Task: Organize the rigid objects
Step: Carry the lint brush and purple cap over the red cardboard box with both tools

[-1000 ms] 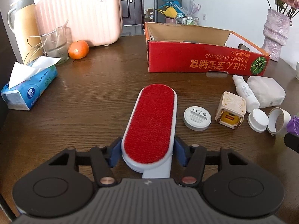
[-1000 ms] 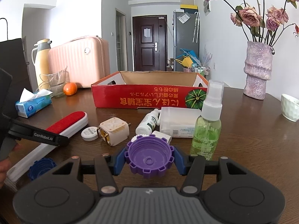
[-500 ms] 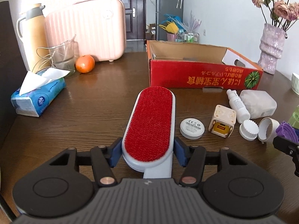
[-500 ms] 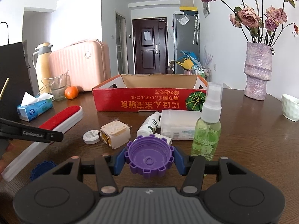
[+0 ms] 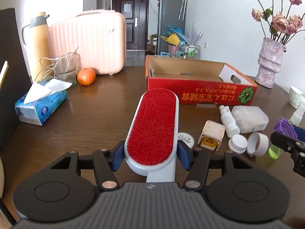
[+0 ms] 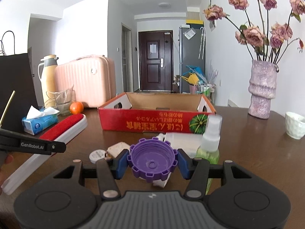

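The step in hand looks like carrying two picked-up things toward the one red cardboard box (image 5: 200,93) at the far side of the one brown table (image 5: 91,118), and the box looks empty from both views, so I judge the sorting is only starting. The left gripper (image 5: 150,152) is clamped on the one lint brush (image 5: 152,126), its blue pads pressing the white sides near the handle end, red face up, the brush held above the table and pointing at the box's near left corner. The right gripper (image 6: 152,162) is clamped on the one purple cap (image 6: 152,160), hollow side up, held above the things on the table just in front of the box. The next move calls for bringing each one up over the box's near wall and letting go inside; the brush is long, so it probably wants laying along the box, and the two hands need to stay clear of each other. On the table in front of the box I count, big to small: one white case (image 5: 249,118), one green spray bottle (image 6: 209,145), one cream plug cube (image 5: 211,133), one small white bottle (image 5: 228,120), one roll of tape (image 5: 257,143), one round white disc (image 5: 185,138) and one ridged white cap (image 5: 238,143). Away from the box there is one pink case (image 5: 89,42), one vase (image 5: 268,64), one flask (image 5: 37,42), one tissue pack (image 5: 40,105), one white cup (image 6: 295,125) and one orange (image 5: 86,76)
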{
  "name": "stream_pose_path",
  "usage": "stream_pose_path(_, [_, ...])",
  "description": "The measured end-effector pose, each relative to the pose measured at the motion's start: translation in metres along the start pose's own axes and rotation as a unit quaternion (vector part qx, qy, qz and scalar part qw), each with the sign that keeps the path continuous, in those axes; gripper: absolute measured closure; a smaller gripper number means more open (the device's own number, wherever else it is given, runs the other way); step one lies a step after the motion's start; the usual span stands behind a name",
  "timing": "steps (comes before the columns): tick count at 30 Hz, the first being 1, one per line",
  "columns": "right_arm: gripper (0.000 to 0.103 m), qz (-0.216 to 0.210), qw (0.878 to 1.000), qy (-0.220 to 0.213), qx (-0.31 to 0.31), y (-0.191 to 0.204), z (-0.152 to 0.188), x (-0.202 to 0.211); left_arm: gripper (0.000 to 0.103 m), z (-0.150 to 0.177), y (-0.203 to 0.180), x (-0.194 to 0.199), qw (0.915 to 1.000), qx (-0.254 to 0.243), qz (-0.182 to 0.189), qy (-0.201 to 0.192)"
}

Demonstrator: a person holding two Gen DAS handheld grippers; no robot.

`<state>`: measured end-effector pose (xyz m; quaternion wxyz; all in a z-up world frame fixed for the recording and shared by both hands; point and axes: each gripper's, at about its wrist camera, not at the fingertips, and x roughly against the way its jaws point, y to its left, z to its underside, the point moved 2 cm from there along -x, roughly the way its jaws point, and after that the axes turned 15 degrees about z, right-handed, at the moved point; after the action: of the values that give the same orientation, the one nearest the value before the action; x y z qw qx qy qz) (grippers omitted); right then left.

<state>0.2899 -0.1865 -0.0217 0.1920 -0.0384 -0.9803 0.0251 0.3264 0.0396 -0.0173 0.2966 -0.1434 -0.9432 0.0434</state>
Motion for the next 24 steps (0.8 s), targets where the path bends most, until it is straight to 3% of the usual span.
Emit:
stream_pose_path(13, [0.05,0.0,1.0,-0.031,-0.006,-0.005,-0.043,-0.001,0.045,-0.033,-0.027,0.009,0.9993,-0.018,0.006,-0.032])
stream_pose_path(24, [0.05,-0.003,1.0,-0.02,0.006,-0.005,-0.073,-0.02,0.045,-0.062,-0.041,-0.001,0.9992,-0.021,0.001,-0.034])
